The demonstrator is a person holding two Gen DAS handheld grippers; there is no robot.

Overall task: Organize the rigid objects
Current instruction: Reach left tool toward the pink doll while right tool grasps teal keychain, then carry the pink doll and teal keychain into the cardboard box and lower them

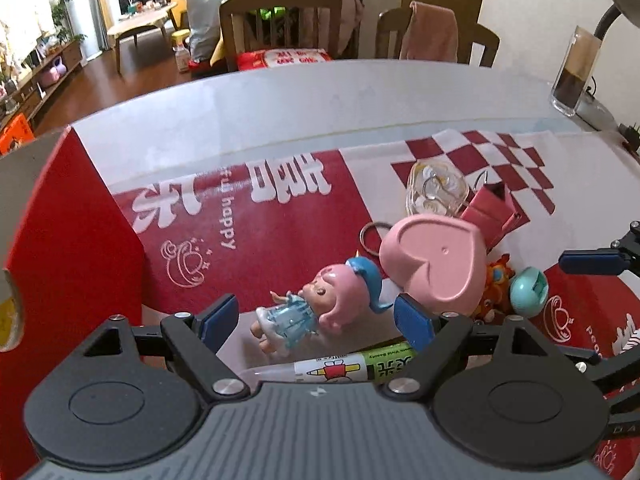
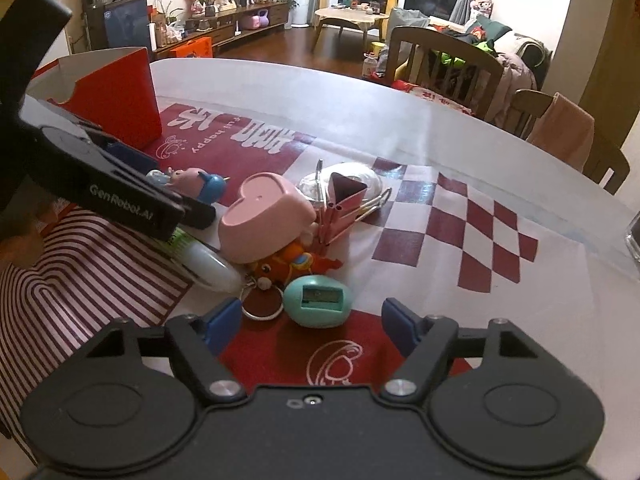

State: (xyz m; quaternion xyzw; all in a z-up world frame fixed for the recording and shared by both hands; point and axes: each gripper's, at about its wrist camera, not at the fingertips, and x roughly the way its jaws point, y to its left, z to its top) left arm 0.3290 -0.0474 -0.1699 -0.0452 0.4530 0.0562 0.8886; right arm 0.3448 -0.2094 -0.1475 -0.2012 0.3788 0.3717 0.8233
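On the table [image 2: 280, 80], the doll [image 1: 292, 312] lies left of the heart dish [image 1: 436, 264]. The egg toy [image 2: 318, 300] sits in front of the dish. The box [image 2: 116, 92] stands far left.

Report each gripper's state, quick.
Left gripper: open, straddling the pink-haired doll, not gripping.
Right gripper: open, empty, teal egg-shaped sharpener ahead.

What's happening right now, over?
Left gripper open around pink-haired doll in blue dress. Right gripper open, teal egg-shaped sharpener between jaws. Pink heart-shaped dish crowds both.
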